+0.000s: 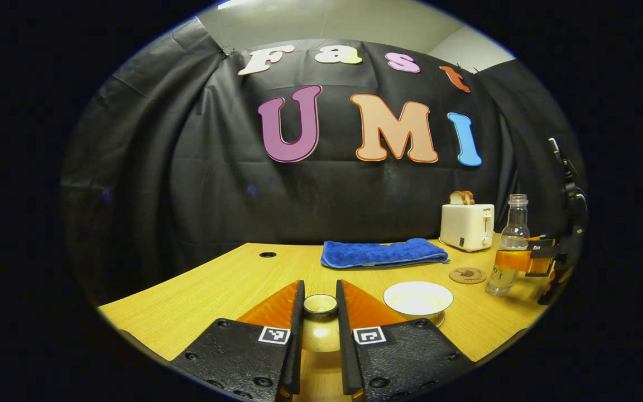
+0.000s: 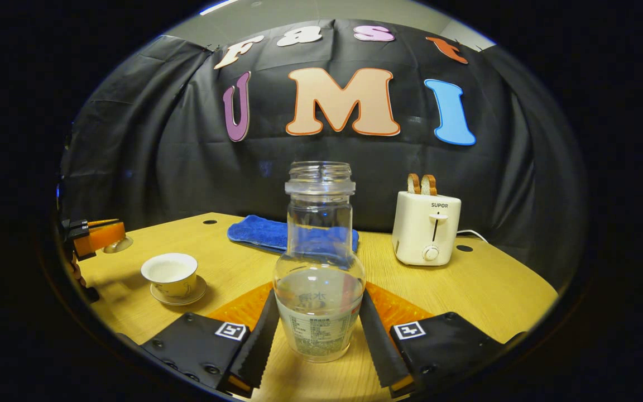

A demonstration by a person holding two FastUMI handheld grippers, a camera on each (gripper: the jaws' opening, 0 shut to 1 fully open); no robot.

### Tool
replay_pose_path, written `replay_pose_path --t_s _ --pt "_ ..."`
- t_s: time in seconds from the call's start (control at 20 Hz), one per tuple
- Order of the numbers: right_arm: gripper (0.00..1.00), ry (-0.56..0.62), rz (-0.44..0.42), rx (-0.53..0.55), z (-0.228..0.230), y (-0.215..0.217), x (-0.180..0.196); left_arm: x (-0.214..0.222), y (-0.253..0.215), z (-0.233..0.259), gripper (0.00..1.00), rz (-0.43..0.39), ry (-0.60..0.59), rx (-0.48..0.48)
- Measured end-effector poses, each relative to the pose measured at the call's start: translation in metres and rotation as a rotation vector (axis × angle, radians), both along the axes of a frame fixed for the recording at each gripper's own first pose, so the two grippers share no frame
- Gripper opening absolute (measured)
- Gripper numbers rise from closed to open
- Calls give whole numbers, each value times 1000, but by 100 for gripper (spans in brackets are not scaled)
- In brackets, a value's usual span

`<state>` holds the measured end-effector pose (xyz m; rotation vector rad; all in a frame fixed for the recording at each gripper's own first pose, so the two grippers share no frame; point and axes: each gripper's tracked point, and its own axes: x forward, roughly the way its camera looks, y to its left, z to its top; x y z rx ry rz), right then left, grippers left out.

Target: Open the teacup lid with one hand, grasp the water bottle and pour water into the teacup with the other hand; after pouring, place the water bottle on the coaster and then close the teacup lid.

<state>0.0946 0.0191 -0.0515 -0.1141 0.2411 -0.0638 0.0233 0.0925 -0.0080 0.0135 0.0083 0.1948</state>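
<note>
The toaster (image 2: pixel 426 228) beyond the right gripper (image 2: pixel 317 335), to its right, reads "SUPOR". That gripper clamps the uncapped water bottle (image 2: pixel 318 268), water low inside. The left gripper (image 1: pixel 320 312) pinches the teacup lid (image 1: pixel 320 304); the open teacup (image 1: pixel 417 298) stands just right of it, contents indiscernible.

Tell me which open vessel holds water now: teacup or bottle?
The water bottle, gripped by the right tool, is partly filled; the lidless teacup looks empty.

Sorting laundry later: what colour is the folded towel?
Blue; the towel shows best in the left gripper view.
</note>
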Motion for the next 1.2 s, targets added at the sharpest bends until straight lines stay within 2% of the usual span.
replay_pose_path --t_s 0.25,0.7,0.9,1.2 --pt "78 24 13 -157 15 -5 -4 0 0 0 27 0 -2 1" --pt "78 17 67 -604 56 11 13 1 1 -1 27 6 -2 -1" --pt "81 20 89 -746 56 19 25 1 1 -1 26 8 -4 -2" --pt "79 13 117 -977 42 29 34 0 1 -1 27 9 -4 -2"
